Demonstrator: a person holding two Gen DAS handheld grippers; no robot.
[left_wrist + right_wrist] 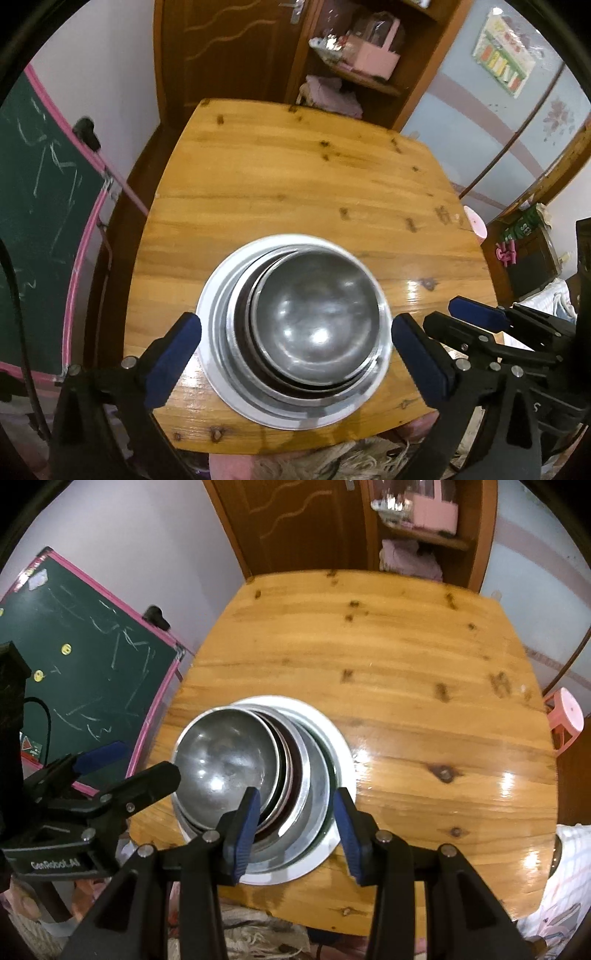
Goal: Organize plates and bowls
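The left gripper [295, 332] hangs with its fingers wide, one on each side of the stack, touching nothing. The steel bowl [317, 310] sits on top of nested bowls on a white plate [207, 314] near the counter's [295, 177] front edge. The right gripper [295, 823] has its fingers partly apart above the stack's right rim, gripping nothing.

Bowls [319, 314] nested on plate [207, 325], stack at table's [295, 177] near edge; cabinet [369, 74] behind table.
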